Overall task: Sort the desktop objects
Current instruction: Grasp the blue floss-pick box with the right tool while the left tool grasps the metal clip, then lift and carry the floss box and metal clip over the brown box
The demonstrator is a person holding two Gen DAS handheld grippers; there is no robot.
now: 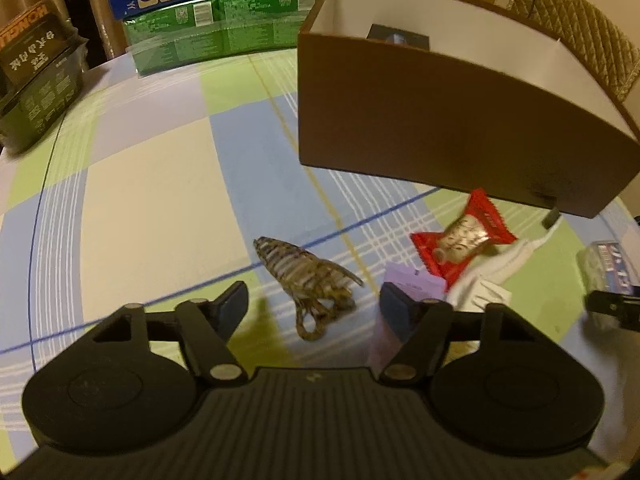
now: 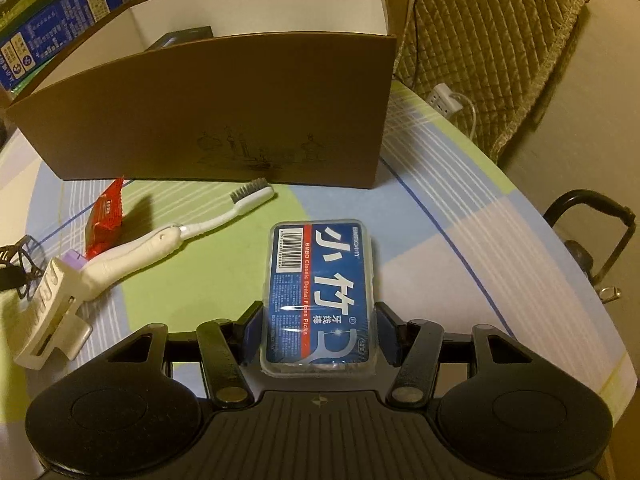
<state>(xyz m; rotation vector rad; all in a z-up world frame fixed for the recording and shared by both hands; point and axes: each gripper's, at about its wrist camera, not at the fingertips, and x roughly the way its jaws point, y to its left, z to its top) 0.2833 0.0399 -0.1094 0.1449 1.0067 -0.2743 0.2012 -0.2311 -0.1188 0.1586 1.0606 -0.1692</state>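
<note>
1. Floss box (image 2: 318, 296) sits on the bench, its near end clamped between the right gripper (image 2: 318, 330) fingers; long axis runs straight ahead toward the carton (image 2: 224, 120).
2. Left gripper (image 1: 314, 304) fingers stand apart, empty; hair clip (image 1: 306, 276) lies flat just ahead, between them, long axis slanting left-away.

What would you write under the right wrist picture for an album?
Right gripper clamps a blue-labelled clear plastic box of dental floss picks lying on the checked tablecloth before a brown cardboard box.
</note>
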